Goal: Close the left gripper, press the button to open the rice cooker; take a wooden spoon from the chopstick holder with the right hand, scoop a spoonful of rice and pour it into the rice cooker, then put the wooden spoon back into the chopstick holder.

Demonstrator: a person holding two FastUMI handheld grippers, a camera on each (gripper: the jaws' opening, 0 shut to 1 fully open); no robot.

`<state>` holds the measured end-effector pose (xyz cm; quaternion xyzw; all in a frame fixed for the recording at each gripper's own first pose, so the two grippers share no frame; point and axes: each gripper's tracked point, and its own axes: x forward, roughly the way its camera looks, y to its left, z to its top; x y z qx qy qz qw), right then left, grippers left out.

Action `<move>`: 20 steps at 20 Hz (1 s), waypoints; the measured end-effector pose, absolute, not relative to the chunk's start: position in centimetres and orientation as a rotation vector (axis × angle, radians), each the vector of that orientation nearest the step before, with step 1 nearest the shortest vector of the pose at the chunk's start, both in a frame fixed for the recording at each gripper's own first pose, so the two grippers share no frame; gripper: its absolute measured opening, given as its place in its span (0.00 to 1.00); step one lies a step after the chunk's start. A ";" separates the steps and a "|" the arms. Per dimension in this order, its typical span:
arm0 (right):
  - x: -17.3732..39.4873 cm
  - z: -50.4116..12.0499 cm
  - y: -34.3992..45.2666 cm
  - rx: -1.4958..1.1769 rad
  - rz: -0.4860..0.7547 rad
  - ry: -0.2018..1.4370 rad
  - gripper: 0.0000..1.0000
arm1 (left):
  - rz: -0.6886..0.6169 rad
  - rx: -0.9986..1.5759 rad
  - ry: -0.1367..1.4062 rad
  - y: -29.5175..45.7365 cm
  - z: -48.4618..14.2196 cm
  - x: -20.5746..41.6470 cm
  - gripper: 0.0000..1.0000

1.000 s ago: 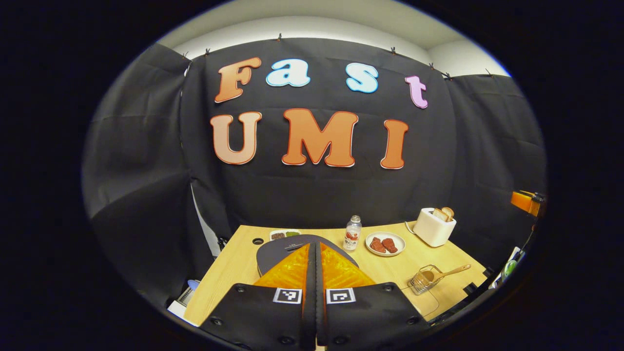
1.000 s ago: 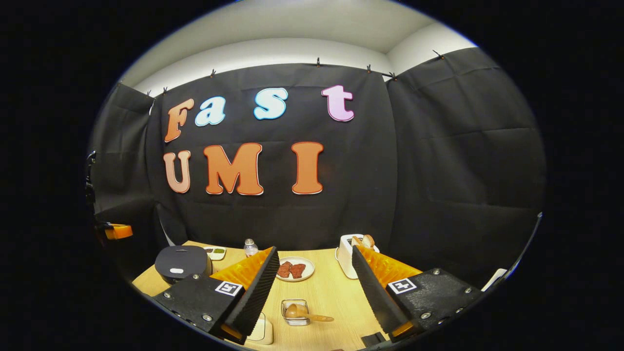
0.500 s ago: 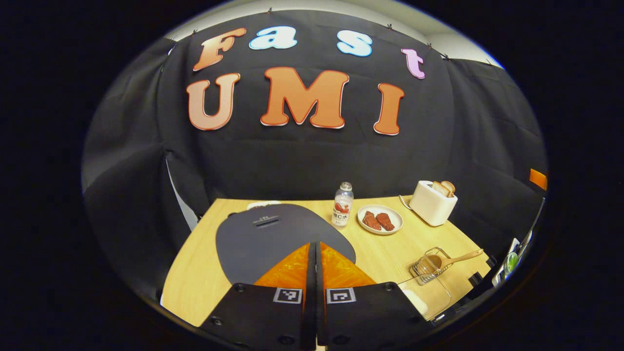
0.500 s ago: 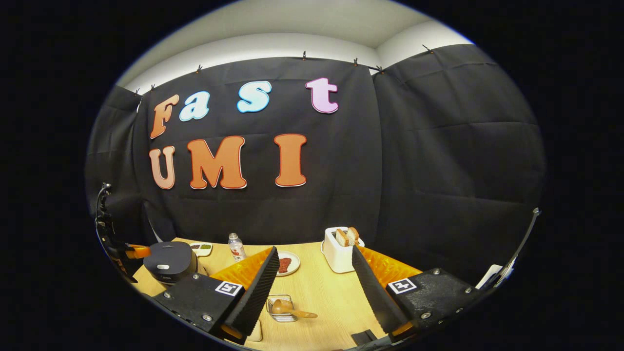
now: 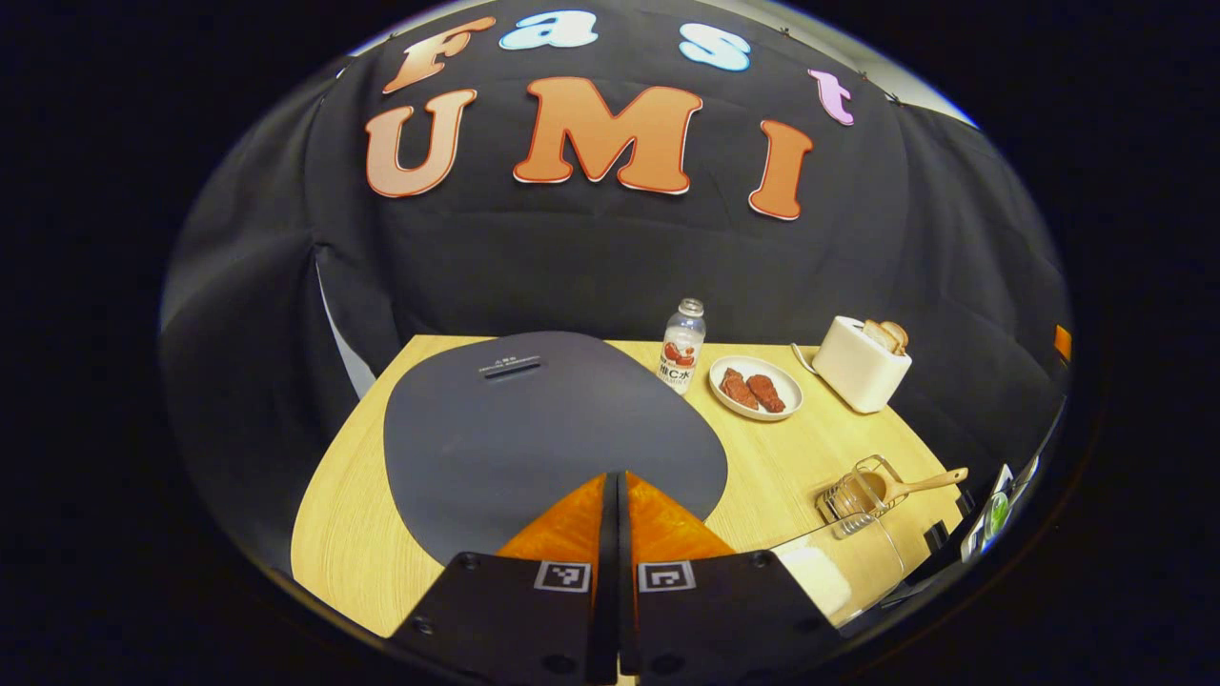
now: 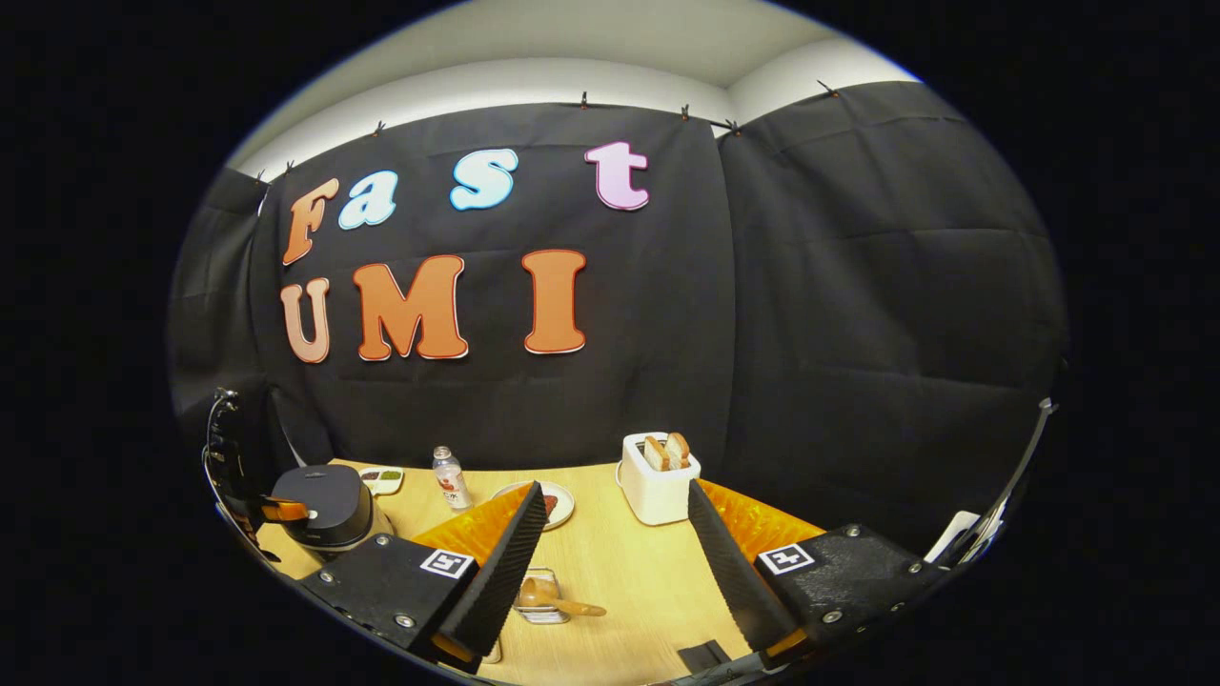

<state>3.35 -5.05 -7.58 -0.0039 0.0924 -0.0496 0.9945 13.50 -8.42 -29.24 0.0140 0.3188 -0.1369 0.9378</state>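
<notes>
My left gripper [image 5: 617, 486], jaws pressed together and empty, hangs over the rice cooker [image 5: 543, 429]. Right gripper [image 6: 615, 534] gapes empty above the wooden spoon [image 6: 553, 600]; light, stiff, best taken mid-handle.

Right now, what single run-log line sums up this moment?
phase: press lid button | left gripper: jaws shut, over rice cooker, lid closed | right gripper: jaws open, empty | wooden spoon: in chopstick holder

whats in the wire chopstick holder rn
The chopstick holder has a wooden spoon in it, bowl down inside and handle sticking out over the rim. The bowl blocks the bottom of the holder, so anything beneath it cannot be seen.
</notes>
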 end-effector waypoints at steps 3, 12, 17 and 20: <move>3.4 -8.2 -4.7 -0.002 -0.086 0.201 0.93 | -0.309 0.062 0.730 -8.3 -29.5 13.2 0.05; 3.4 -8.7 -3.2 -0.004 -0.044 0.188 0.98 | -0.292 0.138 0.688 -8.3 -27.6 13.8 0.05; 2.7 -8.4 -3.9 -0.005 -0.072 0.159 0.93 | -0.194 0.130 0.378 -7.4 -15.7 15.8 0.05; 2.1 -9.0 -4.0 0.009 -0.080 0.152 0.93 | -0.204 0.055 0.289 -7.0 -10.3 14.1 0.04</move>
